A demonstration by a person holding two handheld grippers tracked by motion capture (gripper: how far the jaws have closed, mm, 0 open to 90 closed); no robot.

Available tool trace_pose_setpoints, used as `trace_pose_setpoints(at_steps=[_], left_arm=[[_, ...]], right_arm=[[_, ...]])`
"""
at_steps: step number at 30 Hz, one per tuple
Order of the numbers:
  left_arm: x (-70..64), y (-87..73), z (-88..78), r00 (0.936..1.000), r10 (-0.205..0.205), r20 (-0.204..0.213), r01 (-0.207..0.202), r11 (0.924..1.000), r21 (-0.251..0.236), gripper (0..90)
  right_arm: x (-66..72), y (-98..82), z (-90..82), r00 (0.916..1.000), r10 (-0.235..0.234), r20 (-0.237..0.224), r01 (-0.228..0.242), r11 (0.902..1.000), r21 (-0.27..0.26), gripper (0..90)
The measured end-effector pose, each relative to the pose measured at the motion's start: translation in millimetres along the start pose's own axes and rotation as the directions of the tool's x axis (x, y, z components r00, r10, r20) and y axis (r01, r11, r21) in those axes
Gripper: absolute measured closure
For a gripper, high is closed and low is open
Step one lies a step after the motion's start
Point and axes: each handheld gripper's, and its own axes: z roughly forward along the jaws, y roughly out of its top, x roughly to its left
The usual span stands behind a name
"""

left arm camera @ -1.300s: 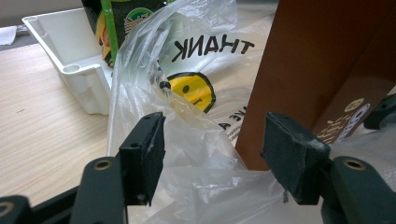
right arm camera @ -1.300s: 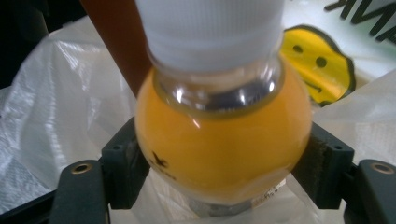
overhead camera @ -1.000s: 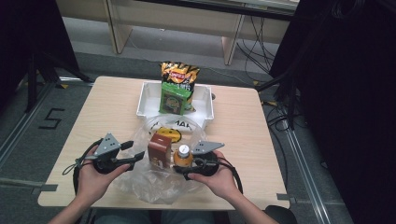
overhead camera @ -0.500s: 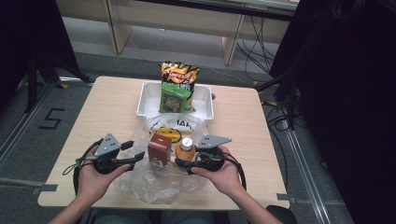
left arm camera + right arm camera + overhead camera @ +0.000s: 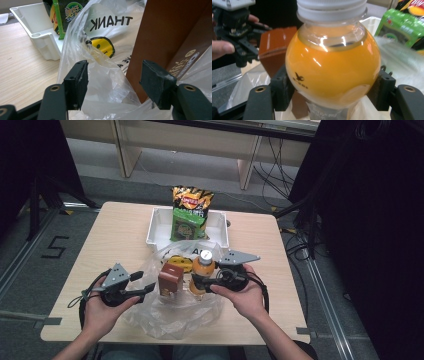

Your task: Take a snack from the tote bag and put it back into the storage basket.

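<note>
Juice bottle (image 5: 202, 272) sits clamped between your right claw (image 5: 200, 281) pads, upright over the plastic bag (image 5: 170, 312). Your left claw (image 5: 142, 284) stands apart, bag film between, brown carton (image 5: 170, 279) just beside it.

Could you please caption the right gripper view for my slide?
Right gripper clamps an orange juice bottle above a clear plastic bag.

Upright orange-juice bottle (image 5: 202, 270) over clear plastic bag (image 5: 170, 312)

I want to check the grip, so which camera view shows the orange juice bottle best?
The right gripper view: the orange juice bottle sits close up between the right gripper jaws. The high view shows it small, white cap up, above the plastic bag.
</note>
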Motion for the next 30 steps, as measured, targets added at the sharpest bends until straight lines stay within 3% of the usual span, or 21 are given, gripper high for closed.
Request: trace_pose_setpoints(at_steps=[5, 7, 16, 23, 24, 26, 27, 28, 30], left_arm=[[-0.2, -0.3, 0.8, 1.0000, 0.000, 0.010, 0.000, 1.0000, -0.005, 38.6], [-0.7, -0.7, 1.2, 0.9999, -0.012, 0.012, 0.012, 0.9999, -0.005, 38.6], [-0.8, -0.1, 0.1, 1.0000, 0.004, 0.006, -0.004, 1.0000, 0.000, 38.6], [-0.7, -0.3, 0.8, 0.9999, 0.005, 0.015, -0.005, 1.0000, -0.002, 38.6], [-0.8, -0.3, 0.8, 0.9999, 0.005, 0.015, -0.005, 1.0000, -0.001, 38.6], [-0.9, -0.3, 0.8, 0.9999, 0.005, 0.015, -0.005, 1.0000, -0.002, 38.6], [-0.9, -0.3, 0.7, 0.9999, 0.005, 0.015, -0.005, 1.0000, -0.001, 38.6], [-1.0, -0.2, 0.7, 0.9999, 0.005, 0.015, -0.005, 1.0000, -0.001, 38.6], [-1.1, -0.3, 0.9, 0.9999, 0.005, 0.015, -0.005, 1.0000, -0.002, 38.6]], right_arm=[[-3.9, 11.2, -3.2, 0.9998, -0.017, 0.006, 0.017, 0.9995, -0.025, 34.0], [-4.1, 17.0, -4.3, 1.0000, -0.001, 0.004, 0.002, 0.9996, -0.027, 34.0], [-5.9, 34.2, 1.2, 0.9999, -0.008, -0.007, 0.008, 0.9975, -0.070, 34.0], [-6.8, 45.5, 2.0, 1.0000, -0.002, -0.003, 0.002, 0.9960, -0.090, 34.0], [-7.3, 46.9, 2.5, 0.9997, -0.006, 0.024, 0.008, 0.9945, -0.104, 34.1], [-7.9, 49.0, 2.4, 0.9999, 0.006, 0.014, -0.005, 0.9956, -0.093, 34.0], [-12.0, 51.9, 3.4, 0.9998, -0.018, 0.008, 0.019, 0.9947, -0.101, 34.1], [-10.8, 52.5, 2.5, 0.9998, 0.014, 0.015, -0.012, 0.9954, -0.095, 34.0], [-12.5, 53.5, 3.5, 0.9999, 0.010, 0.008, -0.009, 0.9947, -0.103, 34.1]])
